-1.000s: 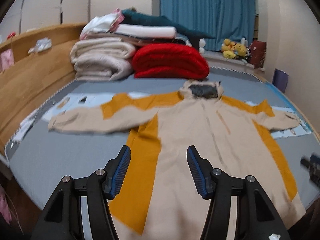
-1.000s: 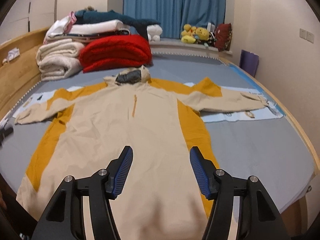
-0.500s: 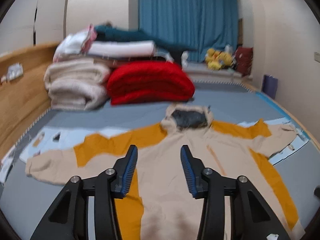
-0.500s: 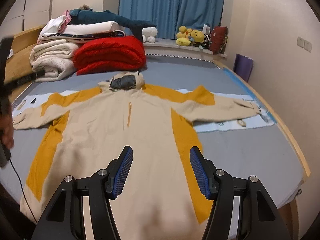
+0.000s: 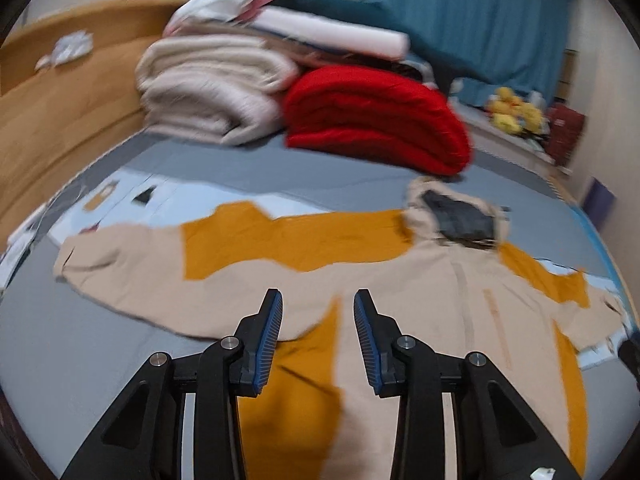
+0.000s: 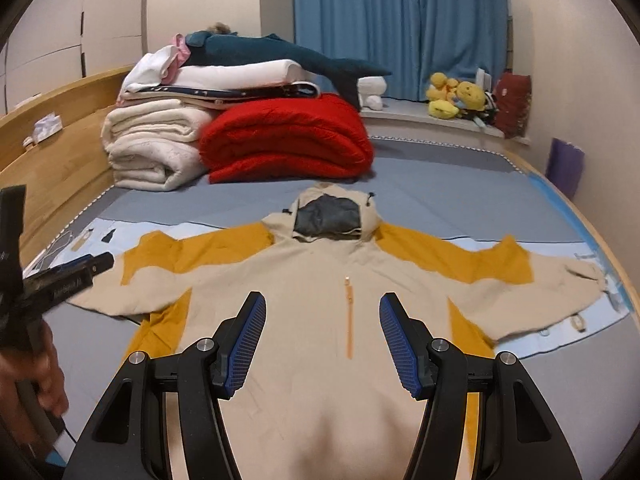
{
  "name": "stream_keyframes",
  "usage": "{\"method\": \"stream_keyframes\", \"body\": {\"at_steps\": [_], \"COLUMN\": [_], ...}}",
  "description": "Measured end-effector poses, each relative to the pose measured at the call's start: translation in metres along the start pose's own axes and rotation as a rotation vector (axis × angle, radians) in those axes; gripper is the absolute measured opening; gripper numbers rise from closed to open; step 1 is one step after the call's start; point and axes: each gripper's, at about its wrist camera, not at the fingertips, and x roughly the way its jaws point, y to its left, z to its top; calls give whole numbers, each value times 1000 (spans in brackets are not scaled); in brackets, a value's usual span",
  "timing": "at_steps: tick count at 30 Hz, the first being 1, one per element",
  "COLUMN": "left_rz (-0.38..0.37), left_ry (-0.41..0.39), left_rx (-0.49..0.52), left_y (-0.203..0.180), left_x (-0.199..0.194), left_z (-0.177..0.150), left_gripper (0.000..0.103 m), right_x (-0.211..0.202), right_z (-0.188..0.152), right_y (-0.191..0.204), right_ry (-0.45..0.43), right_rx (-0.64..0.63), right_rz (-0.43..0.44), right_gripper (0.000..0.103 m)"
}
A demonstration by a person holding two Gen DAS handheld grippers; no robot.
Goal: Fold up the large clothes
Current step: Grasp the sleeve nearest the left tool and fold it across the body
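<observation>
A large cream and mustard hooded jacket (image 6: 280,276) lies flat, face up, on the grey bed (image 6: 440,200), both sleeves spread wide. My left gripper (image 5: 318,300) hovers above the jacket (image 5: 400,280) near its left armpit, close to the left sleeve (image 5: 132,276). Its jaws are closing with nothing between them. My right gripper (image 6: 322,300) stands open above the chest, either side of the orange zip (image 6: 349,320), holding nothing. In the right wrist view the left gripper's black fingers (image 6: 80,270) and the hand (image 6: 40,372) holding it show at the left edge.
Folded cream blankets (image 6: 152,148) and a red quilt (image 6: 288,140) are stacked at the bed's far end, with more bedding on top. A wooden headboard (image 6: 60,152) runs along the left. A light blue printed sheet (image 6: 560,340) lies under the sleeves. Plush toys (image 6: 456,96) sit by the curtain.
My left gripper swung left toward the left sleeve and its jaws narrowed. The right gripper moved over the jacket's chest, staying open. The left gripper and hand came into the right wrist view.
</observation>
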Motion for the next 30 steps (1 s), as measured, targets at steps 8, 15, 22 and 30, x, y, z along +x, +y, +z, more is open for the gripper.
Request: {"method": "stream_keyframes", "body": {"at_steps": [8, 15, 22, 30], "left_rz": [149, 208, 216, 271], "left_ry": [86, 72, 93, 141], "left_rx": [-152, -158, -202, -381], "left_y": [94, 154, 209, 292], "left_x": [62, 90, 111, 133], "left_z": [-2, 7, 5, -8], "left_gripper": [28, 28, 29, 32], "right_x": [23, 42, 61, 78], "right_z": [5, 19, 25, 25], "right_y": [23, -5, -31, -26], "right_ry": [-3, 37, 83, 113], "right_rx": [-107, -10, 34, 7], "right_rz": [52, 30, -39, -35], "right_gripper": [53, 23, 25, 25]}}
